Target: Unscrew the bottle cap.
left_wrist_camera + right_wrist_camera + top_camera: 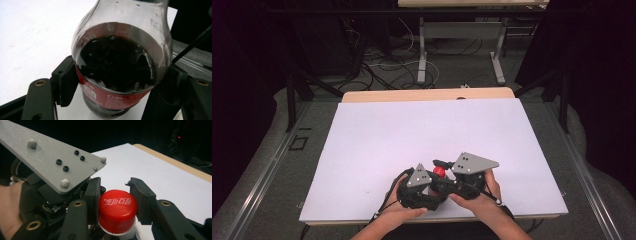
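Observation:
A clear plastic cola bottle (117, 62) with dark drink and a red label sits between the pads of my left gripper (120, 82), which is shut on its body. Its red screw cap (117, 210) is clamped between the two black pads (93, 195) of my right gripper (117, 201), shut on it. In the high view both grippers meet near the table's front edge: the left gripper (432, 189) is below the red cap (439, 173), and the right gripper (443, 169) comes in from the right. The bottle's body is hidden there by hands and grippers.
A white board (427, 125) covers the table, with a wooden strip (427, 94) along its far edge. The left gripper's grey plate (50, 157) stands close beside the cap. Beyond the table are cables and another table's legs (422, 55) on the floor.

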Action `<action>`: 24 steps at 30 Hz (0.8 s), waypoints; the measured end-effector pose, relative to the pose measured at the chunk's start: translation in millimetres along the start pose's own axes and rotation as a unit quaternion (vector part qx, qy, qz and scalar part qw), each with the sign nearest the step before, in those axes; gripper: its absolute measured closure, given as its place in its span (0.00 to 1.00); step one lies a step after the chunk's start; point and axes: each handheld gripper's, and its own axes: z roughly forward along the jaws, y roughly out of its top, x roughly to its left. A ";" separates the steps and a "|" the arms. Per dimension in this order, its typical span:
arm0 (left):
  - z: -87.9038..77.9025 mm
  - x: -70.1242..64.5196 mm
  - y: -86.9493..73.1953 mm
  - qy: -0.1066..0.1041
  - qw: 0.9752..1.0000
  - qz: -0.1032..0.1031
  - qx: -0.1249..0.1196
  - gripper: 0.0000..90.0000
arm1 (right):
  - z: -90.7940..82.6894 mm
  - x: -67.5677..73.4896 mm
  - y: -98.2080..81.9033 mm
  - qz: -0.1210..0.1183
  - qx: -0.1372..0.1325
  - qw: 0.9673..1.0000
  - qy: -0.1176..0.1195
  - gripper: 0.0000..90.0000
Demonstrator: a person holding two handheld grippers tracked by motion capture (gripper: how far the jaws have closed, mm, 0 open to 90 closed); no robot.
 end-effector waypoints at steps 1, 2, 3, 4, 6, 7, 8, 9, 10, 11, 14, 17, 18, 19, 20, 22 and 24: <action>0.1 0.1 -0.1 -0.002 1.000 -0.001 -0.003 0.32 | -0.7 -2.8 1.0 -0.008 0.007 1.000 0.012 0.68; -0.7 0.7 0.3 -0.005 1.000 0.000 0.000 0.32 | -0.2 -5.6 1.3 -0.007 0.002 1.000 0.024 0.68; -0.9 0.3 0.3 -0.008 1.000 -0.004 0.000 0.32 | -0.4 -9.2 2.0 -0.005 0.005 0.999 0.036 0.68; -2.0 1.3 0.8 -0.008 1.000 0.003 0.003 0.32 | -0.5 -12.8 2.9 -0.003 0.009 0.999 0.050 0.68; -2.9 2.2 1.3 -0.012 1.000 0.006 0.004 0.32 | -0.3 -20.3 5.6 -0.005 0.019 0.997 0.080 0.68; -3.5 2.4 1.4 -0.015 1.000 0.005 0.006 0.32 | 0.4 -23.1 6.7 -0.007 0.022 0.995 0.097 0.68; -3.4 2.9 1.4 -0.017 1.000 0.005 0.006 0.32 | 1.3 -27.1 8.2 -0.017 0.026 0.993 0.113 0.68; -3.5 2.9 1.4 -0.019 1.000 0.008 0.007 0.32 | 2.6 -30.5 10.1 -0.022 0.033 0.991 0.127 0.68; -3.5 2.9 1.4 -0.021 1.000 0.009 0.007 0.32 | 3.9 -33.3 12.4 -0.038 0.043 0.988 0.145 0.68; -3.3 2.7 1.3 -0.024 1.000 0.007 0.007 0.32 | 4.6 -35.7 15.0 -0.051 0.054 0.984 0.162 0.68; -2.2 1.5 1.2 -0.022 1.000 0.019 0.007 0.32 | 9.6 -42.0 23.1 -0.094 0.081 0.969 0.213 0.68; -2.6 0.1 1.8 -0.031 0.999 0.027 0.011 0.32 | 12.4 -45.2 31.8 -0.136 0.119 0.950 0.256 0.68; -2.5 -0.5 1.9 -0.038 0.999 0.024 0.011 0.32 | 13.5 -46.8 35.3 -0.148 0.133 0.941 0.272 0.68; -2.5 -0.7 1.9 -0.043 0.999 0.022 0.009 0.32 | 14.8 -47.9 37.9 -0.156 0.142 0.936 0.283 0.68; -3.3 0.1 2.5 -0.040 0.998 0.036 0.011 0.32 | 16.2 -49.0 40.8 -0.165 0.152 0.929 0.295 0.68; -3.8 -1.3 2.8 -0.045 0.998 0.039 0.011 0.32 | 19.6 -49.6 46.8 -0.195 0.167 0.910 0.324 0.68; -3.7 -3.3 3.0 -0.053 0.998 0.043 0.009 0.32 | 22.6 -48.3 53.4 -0.228 0.189 0.888 0.352 0.68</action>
